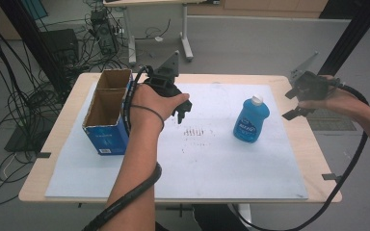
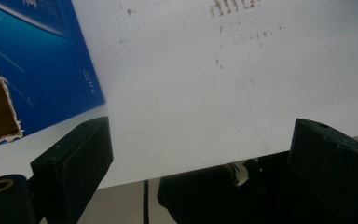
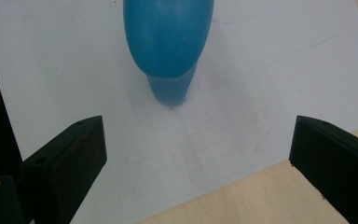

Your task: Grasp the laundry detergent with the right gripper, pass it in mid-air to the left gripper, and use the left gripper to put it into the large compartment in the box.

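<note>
Blue bottle (image 1: 251, 120) with a white cap (image 1: 256, 99), standing upright on the pale sheet (image 1: 212, 168) that covers the bench (image 1: 313, 159); all positions below are given relative to this bottle.

Right claw (image 1: 296, 103): held in the person's right hand (image 1: 339, 100) to the right of the bottle, well apart from it and beyond the sheet's right edge. In the right gripper view its two black jaws stand wide with nothing between them, and the bottle (image 3: 168, 42) lies ahead, centred in the gap.

Left claw (image 1: 180, 113): held in the left hand (image 1: 147, 108) to the left of the bottle, above the sheet. In the left gripper view its jaws are likewise wide and empty, looking down on bare sheet (image 2: 205, 93).

Open cardboard box (image 1: 107, 113) with blue sides: farther left of the bottle, beyond the left claw, its top open and its inside looking empty.

Handling, as judged: the bottle is probably thin-walled plastic, smooth and somewhat slippery, light to moderate in weight depending on fill, which cannot be read here. The body is flattened and wider at the shoulder, so a grip across the narrower faces at mid-body, below the shoulder, should seat best. A hard squeeze may dent the wall; a grip on the cap risks tipping it.
</note>
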`<state>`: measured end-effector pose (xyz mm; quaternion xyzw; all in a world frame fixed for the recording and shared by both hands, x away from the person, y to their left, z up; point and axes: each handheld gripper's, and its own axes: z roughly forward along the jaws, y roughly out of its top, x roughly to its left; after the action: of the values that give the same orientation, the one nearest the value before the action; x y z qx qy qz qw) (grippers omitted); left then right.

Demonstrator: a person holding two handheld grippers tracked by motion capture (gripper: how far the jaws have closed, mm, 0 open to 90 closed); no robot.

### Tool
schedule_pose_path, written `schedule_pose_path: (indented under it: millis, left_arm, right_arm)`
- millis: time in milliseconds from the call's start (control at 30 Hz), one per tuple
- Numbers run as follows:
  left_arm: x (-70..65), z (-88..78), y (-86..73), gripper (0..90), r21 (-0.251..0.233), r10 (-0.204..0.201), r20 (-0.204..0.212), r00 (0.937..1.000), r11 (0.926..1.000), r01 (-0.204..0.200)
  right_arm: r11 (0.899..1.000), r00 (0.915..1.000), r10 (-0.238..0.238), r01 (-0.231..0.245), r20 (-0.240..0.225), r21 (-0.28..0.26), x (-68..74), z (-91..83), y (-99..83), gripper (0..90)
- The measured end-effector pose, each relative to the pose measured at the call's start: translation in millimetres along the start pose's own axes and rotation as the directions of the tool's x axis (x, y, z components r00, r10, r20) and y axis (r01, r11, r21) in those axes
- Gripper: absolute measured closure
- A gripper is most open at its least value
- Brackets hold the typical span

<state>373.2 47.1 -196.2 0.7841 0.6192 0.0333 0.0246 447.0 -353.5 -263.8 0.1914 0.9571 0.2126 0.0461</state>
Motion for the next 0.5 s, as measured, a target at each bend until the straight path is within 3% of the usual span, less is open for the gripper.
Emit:
schedule_pose_path:
  millis: [500]
  left_arm:
    - [4.0,2.3,-3.0,6.8,0.009,-0.003,-0.009,1.0,1.0,0.003]
  right_arm:
    - [0.998,0.9995,0.03,-0.029,0.011,-0.06,17.2,37.5,-18.7,3.9]
